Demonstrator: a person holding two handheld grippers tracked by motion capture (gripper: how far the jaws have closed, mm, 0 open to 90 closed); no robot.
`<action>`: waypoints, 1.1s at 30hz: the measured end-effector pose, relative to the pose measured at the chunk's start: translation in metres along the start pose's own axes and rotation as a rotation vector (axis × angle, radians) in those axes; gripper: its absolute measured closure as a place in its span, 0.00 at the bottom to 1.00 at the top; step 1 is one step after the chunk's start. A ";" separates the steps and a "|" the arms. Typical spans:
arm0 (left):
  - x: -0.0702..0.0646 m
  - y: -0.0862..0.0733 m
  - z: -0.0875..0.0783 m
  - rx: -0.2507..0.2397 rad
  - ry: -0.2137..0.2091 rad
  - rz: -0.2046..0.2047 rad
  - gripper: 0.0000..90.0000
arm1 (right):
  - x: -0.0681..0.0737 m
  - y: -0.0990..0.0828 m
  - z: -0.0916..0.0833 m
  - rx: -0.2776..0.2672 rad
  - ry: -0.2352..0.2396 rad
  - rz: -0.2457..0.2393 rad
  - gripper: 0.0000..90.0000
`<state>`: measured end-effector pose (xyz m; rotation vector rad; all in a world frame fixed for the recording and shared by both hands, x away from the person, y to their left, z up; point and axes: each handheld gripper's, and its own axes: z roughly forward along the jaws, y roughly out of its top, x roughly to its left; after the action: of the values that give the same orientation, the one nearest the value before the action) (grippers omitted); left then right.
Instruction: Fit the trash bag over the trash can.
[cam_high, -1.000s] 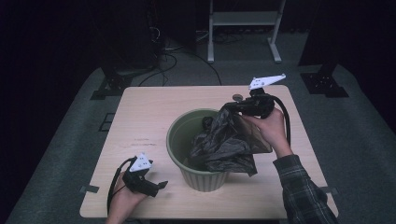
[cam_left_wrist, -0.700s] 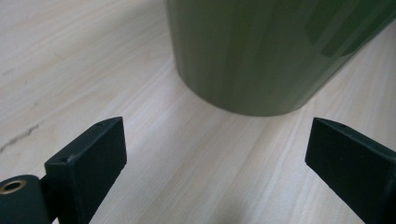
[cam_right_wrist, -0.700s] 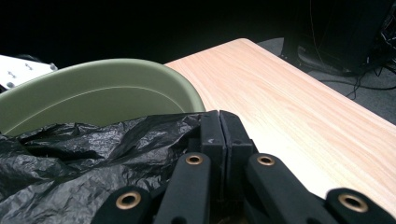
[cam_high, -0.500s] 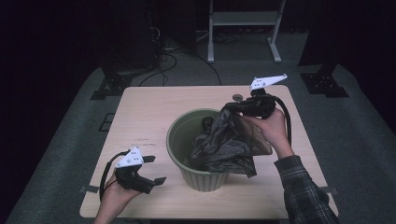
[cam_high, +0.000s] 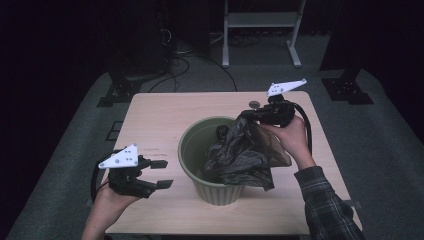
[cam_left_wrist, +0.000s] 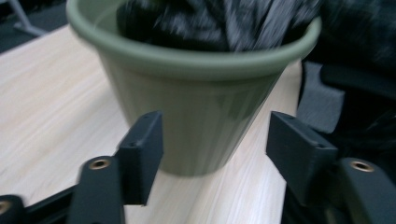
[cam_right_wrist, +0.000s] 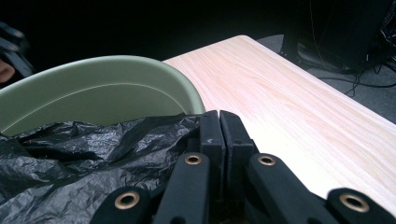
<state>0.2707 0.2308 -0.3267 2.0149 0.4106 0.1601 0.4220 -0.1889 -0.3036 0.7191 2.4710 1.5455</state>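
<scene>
While the green pot (cam_high: 216, 159) stands near the middle of the wooden table (cam_high: 160, 120) in the high view, the right gripper (cam_high: 250, 114) pinches the edge of the black plastic bag (cam_high: 240, 155) that drapes into the pot and over its right rim, and the left gripper (cam_high: 164, 174) hangs to the pot's left, jaws apart and empty. In the left gripper view its jaws, which have just been closing, stand apart with nothing between them, the pot (cam_left_wrist: 196, 84) ahead. In the right gripper view the jaws are clamped together on the bag (cam_right_wrist: 93, 158) beside the pot's rim (cam_right_wrist: 107, 65).

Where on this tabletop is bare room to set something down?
Free: the table left of and beyond the green pot. Crowded: the right side, where the right gripper pinches the black bag draped over the pot's rim.
</scene>
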 end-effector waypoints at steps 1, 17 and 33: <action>-0.001 0.005 -0.001 -0.010 -0.005 0.007 0.45 | 0.000 0.000 0.000 -0.001 0.000 0.001 0.99; -0.005 0.077 0.034 -0.002 -0.039 0.141 0.42 | 0.001 0.003 0.001 -0.007 0.000 -0.001 0.99; 0.009 0.118 0.100 0.106 -0.123 0.161 0.43 | 0.002 0.006 0.003 -0.011 0.008 -0.005 0.99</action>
<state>0.3333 0.1015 -0.2687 2.1497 0.1817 0.1148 0.4230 -0.1837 -0.2996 0.7055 2.4658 1.5622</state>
